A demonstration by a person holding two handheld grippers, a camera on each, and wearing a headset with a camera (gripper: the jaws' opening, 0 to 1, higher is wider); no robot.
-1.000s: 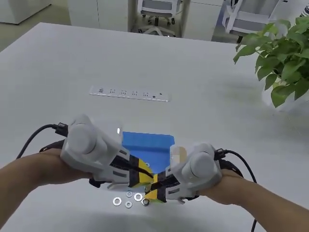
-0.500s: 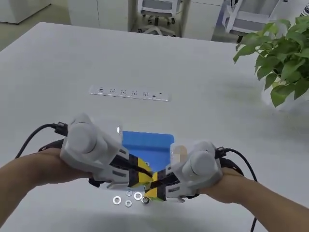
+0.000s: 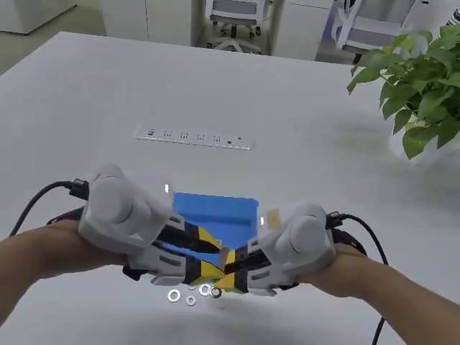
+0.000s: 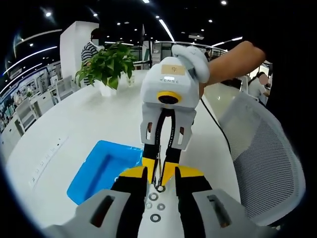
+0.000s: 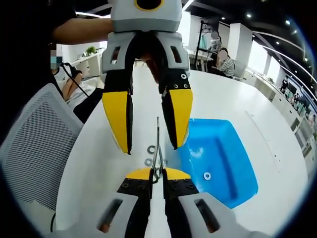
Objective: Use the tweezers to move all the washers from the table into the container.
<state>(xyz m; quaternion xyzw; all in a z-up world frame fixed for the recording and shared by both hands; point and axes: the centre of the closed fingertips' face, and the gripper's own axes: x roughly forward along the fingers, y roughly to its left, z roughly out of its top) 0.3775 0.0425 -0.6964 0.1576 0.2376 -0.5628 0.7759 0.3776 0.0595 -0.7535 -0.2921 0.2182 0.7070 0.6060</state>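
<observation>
Shifting a little to the person's left over the last second, the left tool now stands with its yellow jaws spread wide. It grips nothing, and one jaw stands on each side of the tweezers. The right tool has hardly moved. Its jaws are pressed together on the handle end of the tweezers, whose thin points reach out over the loose washers on the surface. Those washers lie in the same small cluster as before, just in front of the blue container and outside it. One washer already rests on the container floor. In the left gripper view another washer sits right at the tweezer points, but I cannot tell whether it is pinched or merely lying beneath them. The left tool's sidestep has uncovered more of the container, which to my eye clears a path for the short carry from cluster to container. With most washers still on the surface, the job looks to be at an early stage.
</observation>
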